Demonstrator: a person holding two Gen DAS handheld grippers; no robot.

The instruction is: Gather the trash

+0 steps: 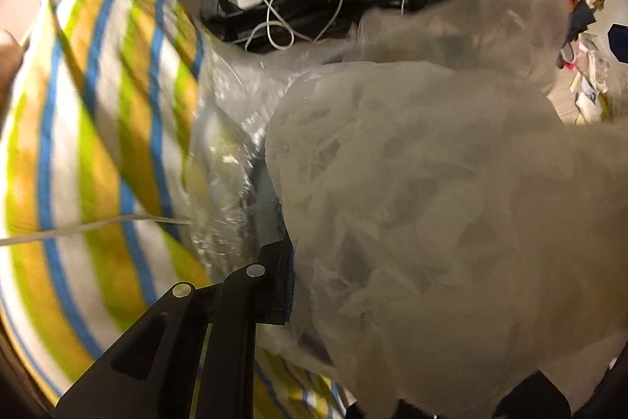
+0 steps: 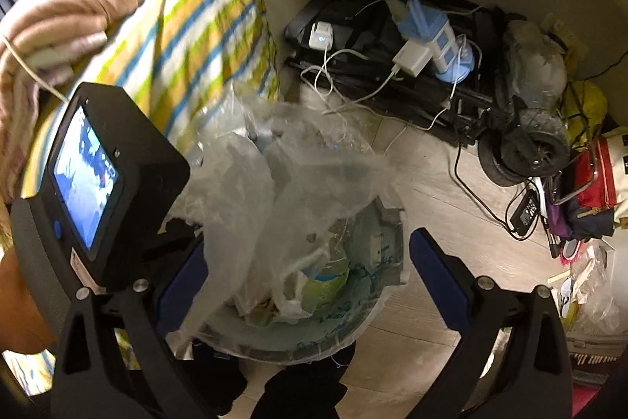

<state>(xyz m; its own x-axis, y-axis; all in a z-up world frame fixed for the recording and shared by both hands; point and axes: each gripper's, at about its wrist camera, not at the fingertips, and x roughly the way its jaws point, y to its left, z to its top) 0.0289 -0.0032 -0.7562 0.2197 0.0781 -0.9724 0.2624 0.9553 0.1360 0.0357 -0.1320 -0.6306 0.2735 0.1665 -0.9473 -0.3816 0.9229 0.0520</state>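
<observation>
The left gripper (image 1: 288,277) is clamped on the bag (image 1: 431,203) edge to hold its mouth over the bin (image 2: 314,336), while the right gripper (image 2: 310,285) hangs wide and empty above the trash (image 2: 325,277) inside.

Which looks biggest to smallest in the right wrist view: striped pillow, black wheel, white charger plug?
1. striped pillow, though it sits nearer the camera
2. black wheel
3. white charger plug
</observation>
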